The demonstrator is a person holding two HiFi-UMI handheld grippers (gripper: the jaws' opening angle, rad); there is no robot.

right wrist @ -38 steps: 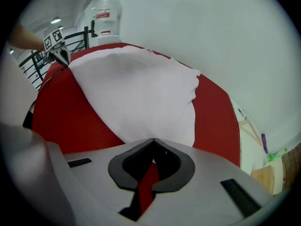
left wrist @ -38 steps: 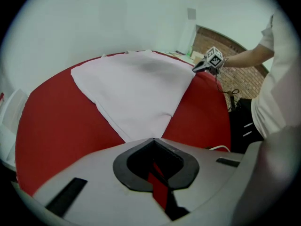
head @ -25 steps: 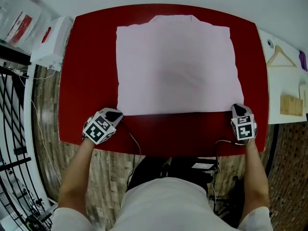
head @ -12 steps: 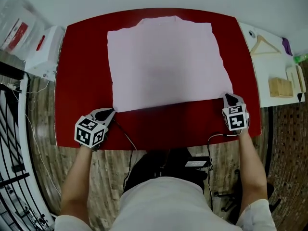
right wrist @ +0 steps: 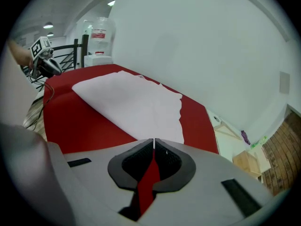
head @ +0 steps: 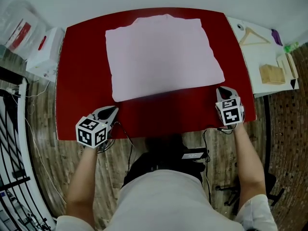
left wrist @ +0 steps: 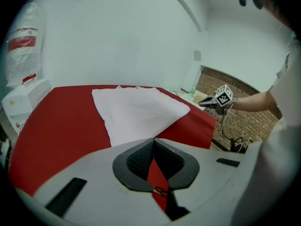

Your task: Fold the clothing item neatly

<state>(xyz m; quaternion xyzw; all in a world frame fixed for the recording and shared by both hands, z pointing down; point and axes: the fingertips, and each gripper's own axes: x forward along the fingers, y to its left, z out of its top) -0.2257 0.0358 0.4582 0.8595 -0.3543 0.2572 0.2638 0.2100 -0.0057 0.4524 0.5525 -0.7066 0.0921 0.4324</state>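
Head view, clock set on the red tabletop (head: 82, 81), 12 at its far edge.

Off the tabletop toward 10 o'clock: a clear plastic bag (head: 21, 25) with red print, and just beside it a white box (head: 46, 49). Down at 8 o'clock, a black metal railing (head: 10, 143) over wood-patterned floor.

At 7 o'clock, just inside the near edge: the left gripper (head: 111, 110), held in the person's left hand with its marker cube (head: 91, 132) toward the body. Jaws pressed together tip to tip, nothing pinched; only red tabletop seen past the pads in the left gripper view. Near the cloth's near left corner, but apart from it.

Across the centre and up to 12 o'clock: the pale pink clothing item (head: 161, 57), spread flat as a rough rectangle with a small collar bump at the far edge. Near hem skewed, its left corner closer to the body than its right. Bare red all round.

At 5 o'clock: the right gripper (head: 222, 91), just beside the cloth's near right corner. Jaws likewise closed tip to tip and empty in the right gripper view.

Off the tabletop at 2 to 3 o'clock: a white side table (head: 250, 61) bearing a wooden hanger (head: 252, 35) and a wooden block (head: 272, 74).
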